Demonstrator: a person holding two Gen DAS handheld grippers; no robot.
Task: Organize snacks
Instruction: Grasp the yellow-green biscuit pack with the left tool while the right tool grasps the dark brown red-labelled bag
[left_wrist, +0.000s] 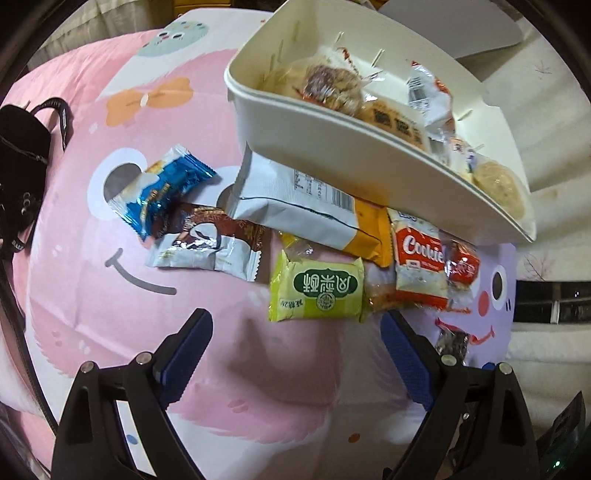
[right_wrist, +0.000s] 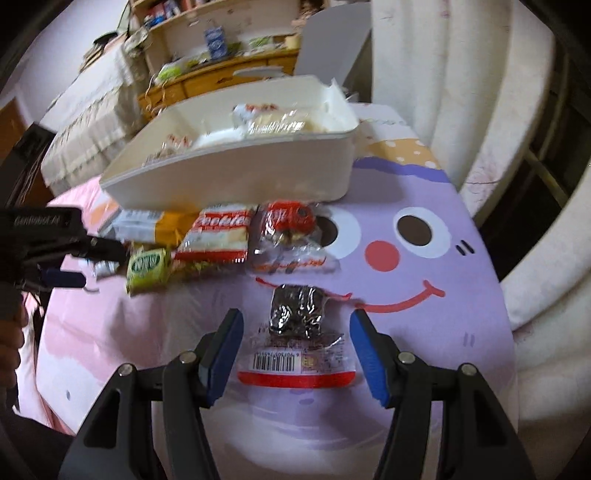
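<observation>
A white bin (left_wrist: 332, 147) with several wrapped snacks inside sits on a cartoon-print bed; it also shows in the right wrist view (right_wrist: 236, 177). Loose snacks lie in front of it: a blue packet (left_wrist: 166, 188), a brown-and-silver packet (left_wrist: 210, 243), a white-and-orange bag (left_wrist: 303, 206), a green packet (left_wrist: 317, 291), a red Cookies packet (left_wrist: 421, 269). My left gripper (left_wrist: 295, 350) is open, just short of the green packet. My right gripper (right_wrist: 297, 350) is open, its fingers either side of a dark snack in clear wrap (right_wrist: 297, 321). The left gripper also shows in the right wrist view (right_wrist: 62, 258).
A black bag with straps (left_wrist: 26, 173) lies at the bed's left edge. White bedding (right_wrist: 535, 221) is bunched along the right. A wooden shelf (right_wrist: 229, 70) with clutter stands behind the bed. The bin rests partly on the white-and-orange bag.
</observation>
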